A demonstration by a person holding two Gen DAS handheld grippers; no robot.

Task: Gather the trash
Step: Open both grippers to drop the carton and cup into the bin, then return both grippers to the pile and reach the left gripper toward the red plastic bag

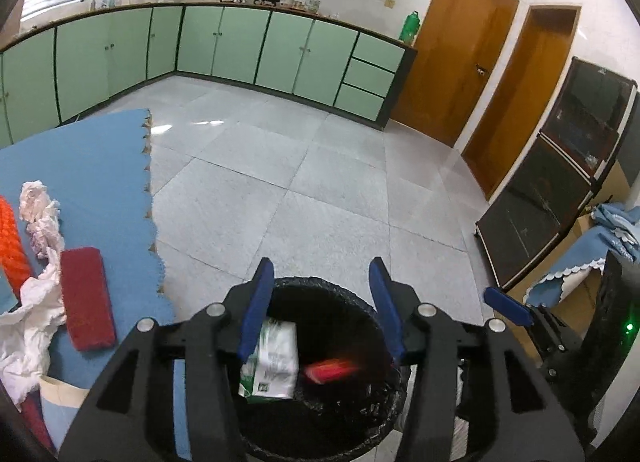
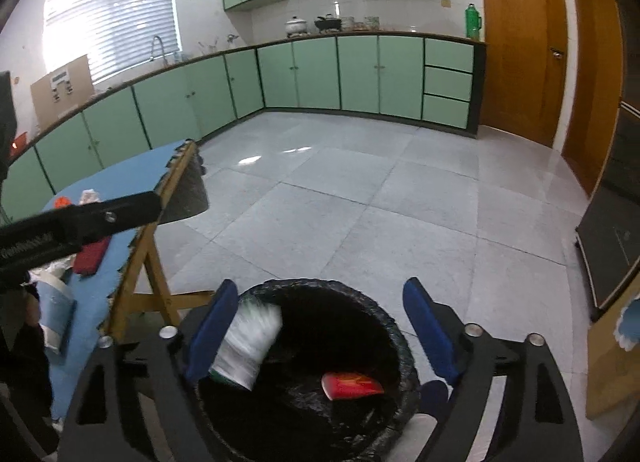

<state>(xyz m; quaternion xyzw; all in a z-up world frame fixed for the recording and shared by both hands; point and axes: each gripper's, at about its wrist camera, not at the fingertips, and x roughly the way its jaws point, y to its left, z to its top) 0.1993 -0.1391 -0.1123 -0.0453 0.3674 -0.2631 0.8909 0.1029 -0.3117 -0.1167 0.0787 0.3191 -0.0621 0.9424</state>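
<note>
A bin with a black liner stands on the floor right under both grippers. My left gripper is open above its mouth, with a white and green packet just below its left finger and a blurred red wrapper lower in the bin. My right gripper is open wide over the same bin. There the white and green packet is blurred beside the left finger, and the red wrapper lies on the liner. Neither pair of pads presses on anything.
A table with a blue cloth is at the left, bearing crumpled tissue, a red block, an orange object and white paper. Its wooden legs stand beside the bin. A dark cabinet stands at the right.
</note>
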